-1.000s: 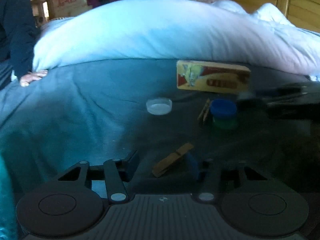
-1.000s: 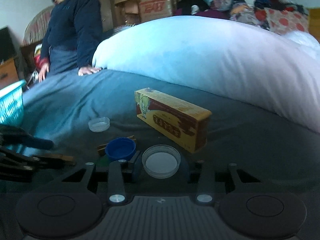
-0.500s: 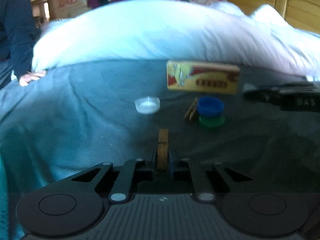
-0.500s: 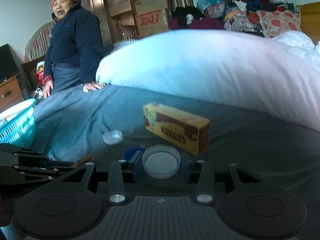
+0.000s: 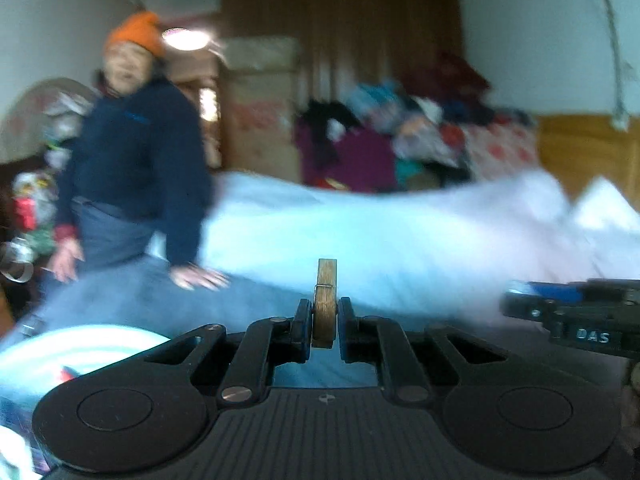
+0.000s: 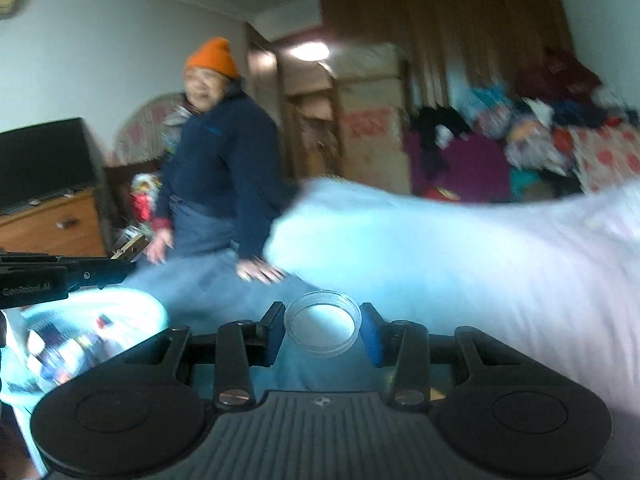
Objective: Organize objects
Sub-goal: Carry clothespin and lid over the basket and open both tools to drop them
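Both loaded: my left gripper (image 5: pixel 324 326) clamps wooden clothespin (image 5: pixel 326 300) upright; right gripper (image 6: pixel 322 330) pinches clear lid (image 6: pixel 322 322) by rim. Turquoise basket (image 6: pixel 156 312) lower left, likely drop spot, hence both carried aloft.

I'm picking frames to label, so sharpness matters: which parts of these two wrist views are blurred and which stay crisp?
Left wrist view: room and bystander smeared by motion, the clothespin in the left gripper crisp. Right wrist view: same smear, basket blurry, clear lid in the right gripper sharp.
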{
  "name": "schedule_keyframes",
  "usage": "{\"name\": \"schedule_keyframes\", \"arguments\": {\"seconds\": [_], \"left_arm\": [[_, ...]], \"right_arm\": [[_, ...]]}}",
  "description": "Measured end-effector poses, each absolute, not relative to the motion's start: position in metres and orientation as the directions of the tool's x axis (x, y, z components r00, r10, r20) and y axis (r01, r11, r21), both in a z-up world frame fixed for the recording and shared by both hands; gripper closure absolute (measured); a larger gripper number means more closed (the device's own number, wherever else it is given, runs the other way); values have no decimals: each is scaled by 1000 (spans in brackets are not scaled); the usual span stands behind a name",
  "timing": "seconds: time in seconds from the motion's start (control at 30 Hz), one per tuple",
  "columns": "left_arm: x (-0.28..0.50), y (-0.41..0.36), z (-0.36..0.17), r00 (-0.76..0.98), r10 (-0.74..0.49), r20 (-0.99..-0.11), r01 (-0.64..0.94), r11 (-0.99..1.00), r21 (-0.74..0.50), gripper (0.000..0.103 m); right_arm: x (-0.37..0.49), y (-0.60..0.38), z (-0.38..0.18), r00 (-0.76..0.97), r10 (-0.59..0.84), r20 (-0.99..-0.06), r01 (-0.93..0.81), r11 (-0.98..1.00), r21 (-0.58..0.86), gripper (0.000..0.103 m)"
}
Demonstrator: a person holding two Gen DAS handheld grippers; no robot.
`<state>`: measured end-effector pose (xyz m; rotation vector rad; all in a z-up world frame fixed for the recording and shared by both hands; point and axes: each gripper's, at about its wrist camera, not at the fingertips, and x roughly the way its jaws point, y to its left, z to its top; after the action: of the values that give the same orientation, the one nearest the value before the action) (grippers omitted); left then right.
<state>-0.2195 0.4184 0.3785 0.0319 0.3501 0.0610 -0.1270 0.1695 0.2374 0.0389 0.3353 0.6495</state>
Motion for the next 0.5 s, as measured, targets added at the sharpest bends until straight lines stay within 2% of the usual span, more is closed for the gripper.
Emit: {"name": "schedule_keyframes", "arguments": {"seconds": [0.23,0.37,0.5], "left_arm": [[-259,492,437,921,281,-270,-286,958,20,88],[-281,540,455,873,405,-271,-421,907,2,88],[-294,578,461,816,485,-315,-514,858,-10,88]], "right_arm": [[-145,248,321,625,749,-222,-727,661,186,60],[-165,299,360,540,814,-213,-799,575,175,60],[-180,354,387,467,851,-239,-848,508,149,60]]}}
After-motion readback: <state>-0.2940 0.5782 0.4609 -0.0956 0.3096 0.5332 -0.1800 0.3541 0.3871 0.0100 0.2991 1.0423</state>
